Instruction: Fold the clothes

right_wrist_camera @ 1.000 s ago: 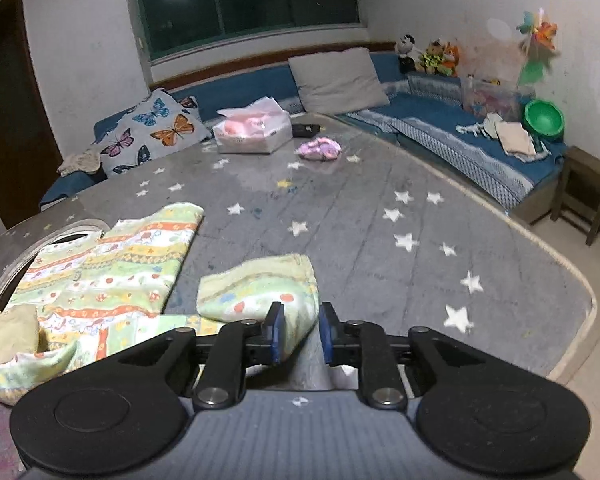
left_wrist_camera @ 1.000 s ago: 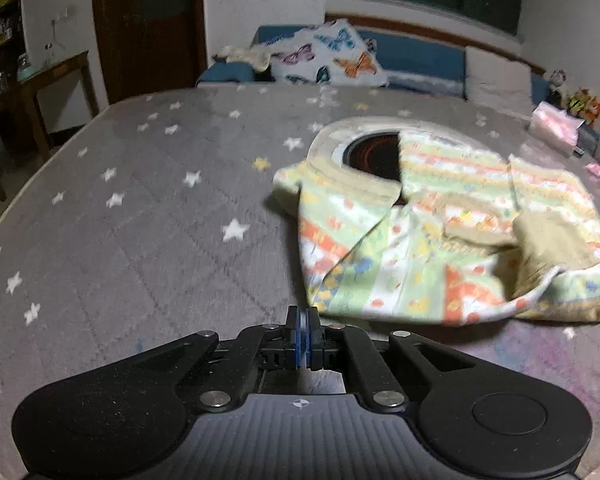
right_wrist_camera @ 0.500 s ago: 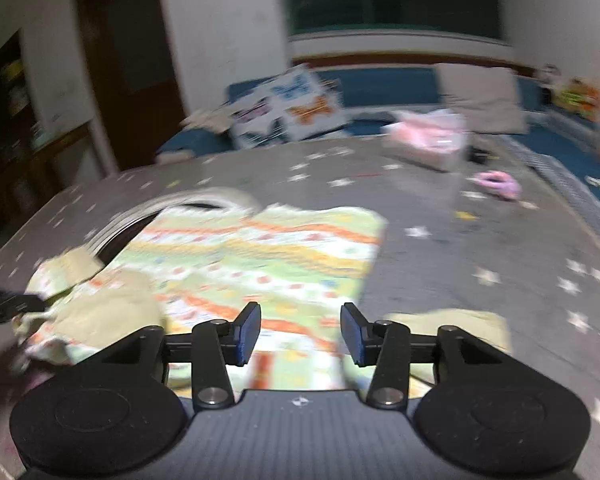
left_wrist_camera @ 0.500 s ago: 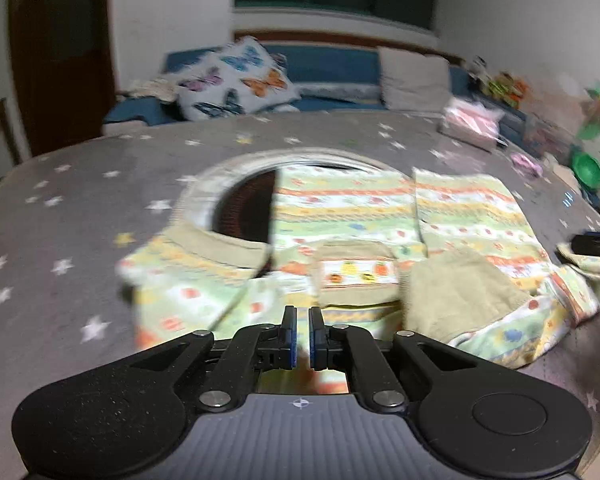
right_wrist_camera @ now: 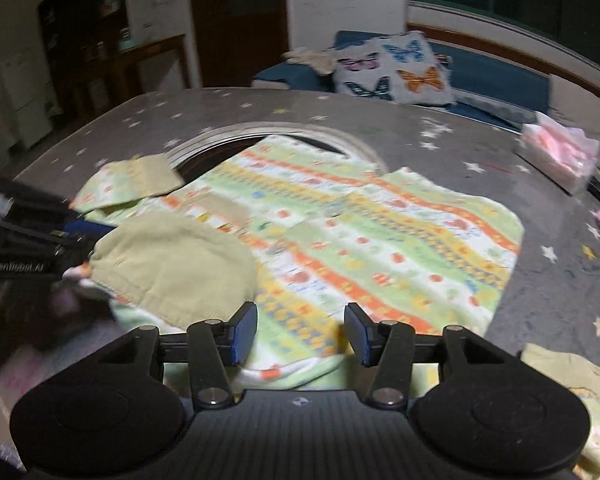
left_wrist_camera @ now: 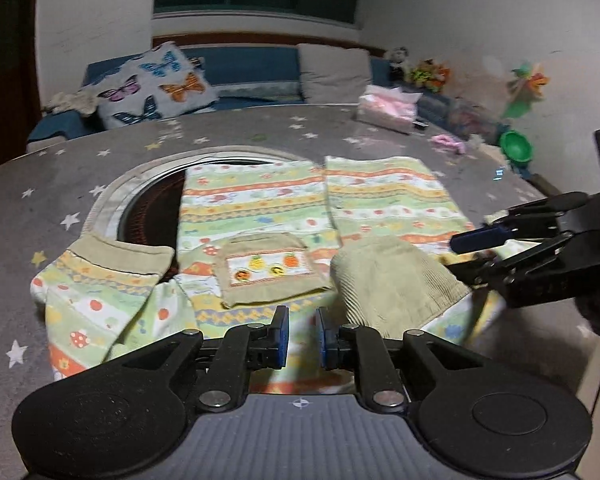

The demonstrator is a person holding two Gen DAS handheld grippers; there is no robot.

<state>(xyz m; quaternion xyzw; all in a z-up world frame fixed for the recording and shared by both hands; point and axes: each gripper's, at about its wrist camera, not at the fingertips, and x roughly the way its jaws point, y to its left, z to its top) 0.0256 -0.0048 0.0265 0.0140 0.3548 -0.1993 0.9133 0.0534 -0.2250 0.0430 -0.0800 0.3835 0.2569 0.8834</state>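
Observation:
A child's garment (left_wrist_camera: 260, 200) in green, orange and white stripes lies spread on the grey starred table (left_wrist_camera: 60, 168). It has a khaki pocket (left_wrist_camera: 268, 268), a khaki ribbed flap (left_wrist_camera: 388, 280) and a khaki-cuffed sleeve (left_wrist_camera: 112, 268). My left gripper (left_wrist_camera: 300, 338) is open by a narrow gap just above the garment's near edge, nothing between its pads. My right gripper (right_wrist_camera: 300, 334) is open wide over the garment (right_wrist_camera: 360, 220) near its edge. It also shows at the right of the left wrist view, right gripper (left_wrist_camera: 460, 256) beside the khaki flap. The left gripper (right_wrist_camera: 88, 236) appears blurred at the left.
A round ringed opening (left_wrist_camera: 148, 204) in the table lies partly under the garment. A pink tissue box (right_wrist_camera: 560, 156) and a butterfly pillow (left_wrist_camera: 156, 84) are at the back. A separate pale green cloth piece (right_wrist_camera: 568, 376) lies by my right gripper. The table edge is near.
My left gripper went from shut to open and swung over the garment's near edge. My right gripper opened wider, let go of the green cloth piece and turned toward the garment.

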